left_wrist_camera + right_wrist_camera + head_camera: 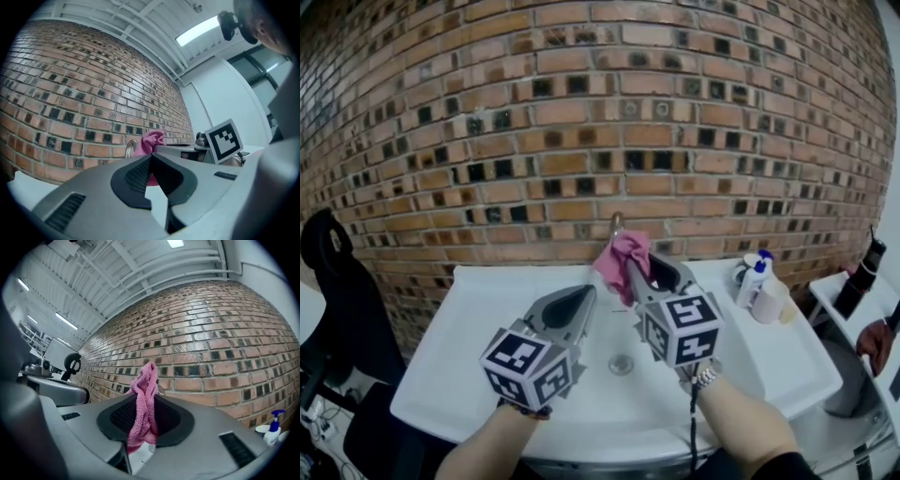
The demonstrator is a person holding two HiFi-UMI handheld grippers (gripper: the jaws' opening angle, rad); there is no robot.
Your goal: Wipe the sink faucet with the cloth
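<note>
A white sink (478,309) is seen from above, set against a brick wall (581,112). The right gripper (636,274) is shut on a pink cloth (623,251), which is pinched btwn the pads and stands up in a bunch above the tips, w/ a tail hanging below. The faucet (617,222) lies straight ahead of those tips, at the back-centre of the basin. Only its curved metal top is seen, just above and behind the cloth, so the two are very near, but contact can't be told. The faucet's long axis is judged upright w/ a bend at the top, so a wipe would prob. be run up and down it. The right gripper is the nearer one. The left gripper (584,300) is held just beside it, to the left and a bit further from the wall; its jaws are closed together w/ nothing btwn them. The drain (621,364) is seen below both grippers. A spray bottle (755,278) and a white cup (770,302) stand on the sink's right rear ledge, apart from the faucet, and are judged a risk only if the wipe is swung wide right. Nothing is seen btwn cloth and faucet.
</note>
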